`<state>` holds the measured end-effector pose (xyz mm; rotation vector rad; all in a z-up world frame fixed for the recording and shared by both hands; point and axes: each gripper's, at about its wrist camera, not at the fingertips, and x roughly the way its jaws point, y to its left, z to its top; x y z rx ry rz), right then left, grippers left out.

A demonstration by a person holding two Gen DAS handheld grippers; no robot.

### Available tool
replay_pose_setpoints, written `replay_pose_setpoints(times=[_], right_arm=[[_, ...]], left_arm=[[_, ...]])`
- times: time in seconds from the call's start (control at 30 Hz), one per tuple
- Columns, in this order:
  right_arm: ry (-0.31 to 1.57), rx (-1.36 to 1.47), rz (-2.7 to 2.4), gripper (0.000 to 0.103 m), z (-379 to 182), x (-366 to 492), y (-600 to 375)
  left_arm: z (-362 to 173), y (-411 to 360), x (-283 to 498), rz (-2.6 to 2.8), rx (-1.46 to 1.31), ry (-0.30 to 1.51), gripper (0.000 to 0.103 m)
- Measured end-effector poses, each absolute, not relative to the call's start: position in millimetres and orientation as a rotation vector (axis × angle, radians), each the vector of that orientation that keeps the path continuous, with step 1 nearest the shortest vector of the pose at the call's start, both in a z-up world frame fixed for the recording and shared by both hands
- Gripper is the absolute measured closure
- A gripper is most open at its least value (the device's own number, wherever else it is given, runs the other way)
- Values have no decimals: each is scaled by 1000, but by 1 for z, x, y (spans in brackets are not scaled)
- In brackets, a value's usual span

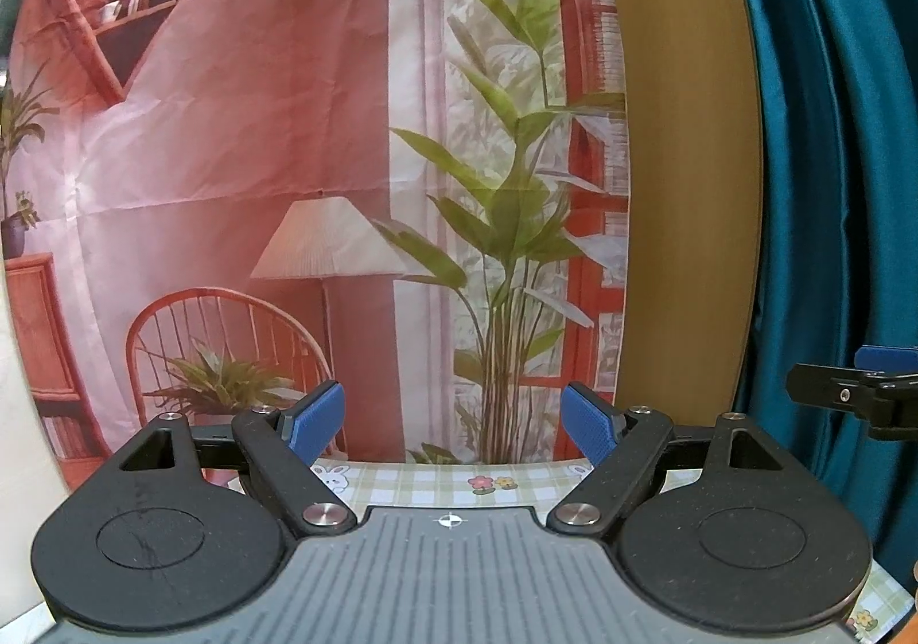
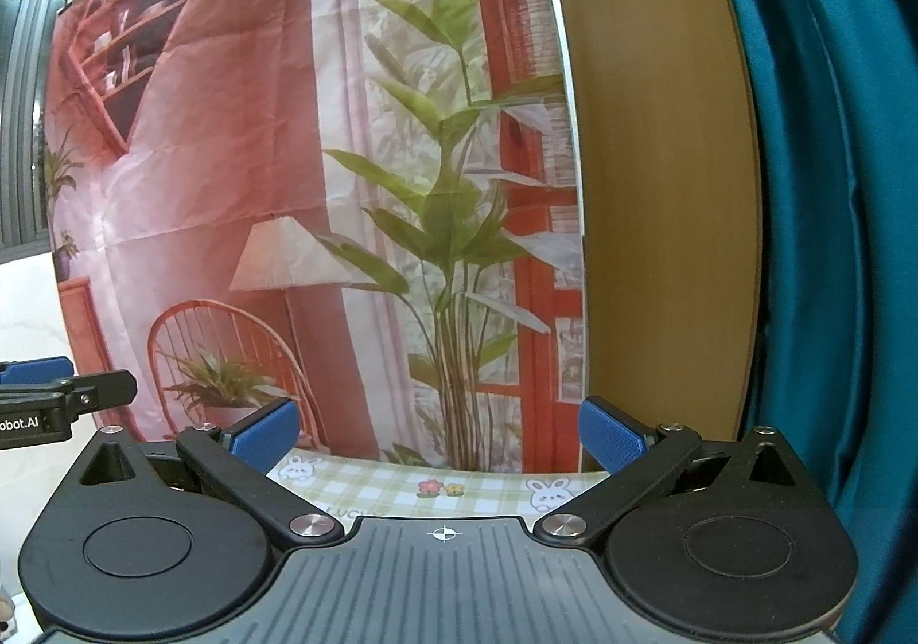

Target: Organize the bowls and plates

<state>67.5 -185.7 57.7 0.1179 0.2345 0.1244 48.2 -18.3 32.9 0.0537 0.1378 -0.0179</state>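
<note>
**Two open grippers raised before a printed backdrop, no dishes in view**

Both wrist cameras look forward and slightly up at a hanging backdrop [image 1: 229, 139], a creased cloth printed with a pink room: a lamp, a wicker chair, shelves and a tall leafy plant by a red window frame. This backdrop is the landmark for everything else.

The left gripper [image 1: 453, 423] is held level in front of the backdrop. Its jaws stand wide apart with nothing between them, and its blue pads [image 1: 318, 423] are bare. Below the backdrop's lower edge, a strip of counter [image 1: 436, 480] shows between the fingers, covered in a green checked cloth with small bunnies and flowers.

The right gripper [image 2: 439, 440] is held the same way, jaws also spread wide and empty, its blue pads [image 2: 267, 437] bare. The same checked counter shows just under the backdrop.

Right of the backdrop stands a wooden panel [image 1: 683, 156], and beyond that a teal curtain [image 1: 837, 156]. In the left camera, the right gripper's tip shows in front of the curtain.

No plates or bowls appear in either view, so their place cannot be told.
</note>
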Motion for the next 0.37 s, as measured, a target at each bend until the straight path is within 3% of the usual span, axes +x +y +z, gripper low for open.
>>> replay_pose_setpoints(times=[0.37], right_arm=[[238, 116, 125, 0, 57, 69, -185]], left_arm=[[33, -14, 49, -3, 48, 132, 18]])
